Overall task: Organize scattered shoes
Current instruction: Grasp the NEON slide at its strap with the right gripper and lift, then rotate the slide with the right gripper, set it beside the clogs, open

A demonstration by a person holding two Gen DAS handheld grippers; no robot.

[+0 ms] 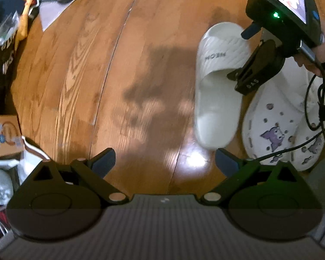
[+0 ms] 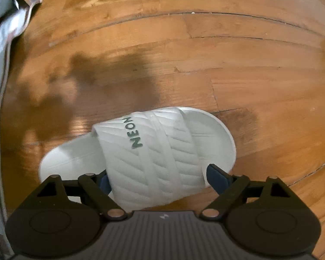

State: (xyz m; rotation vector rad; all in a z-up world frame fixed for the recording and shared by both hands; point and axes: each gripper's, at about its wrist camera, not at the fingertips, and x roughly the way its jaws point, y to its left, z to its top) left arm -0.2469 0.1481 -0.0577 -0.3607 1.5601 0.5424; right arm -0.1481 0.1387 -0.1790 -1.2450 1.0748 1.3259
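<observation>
Glossy orange wooden floor point(image 2: 227, 65) carries the white moulded-foam NEON slide sandal point(image 2: 162, 151), beside white charm-studded clogs point(image 1: 277, 130). My right tongs point(image 2: 156, 179) straddle its ribbed strap, spread; left tongs point(image 1: 164, 160) spread, empty. It looks light and squashy: I'd pinch the strap.

The left claw point(image 1: 165, 161) sits at the lower centre of its own view, fingers spread wide. The right claw point(image 1: 247, 60) hangs at upper right, held by a bare hand point(image 1: 324, 52) (partly cropped), fingers parted.
</observation>
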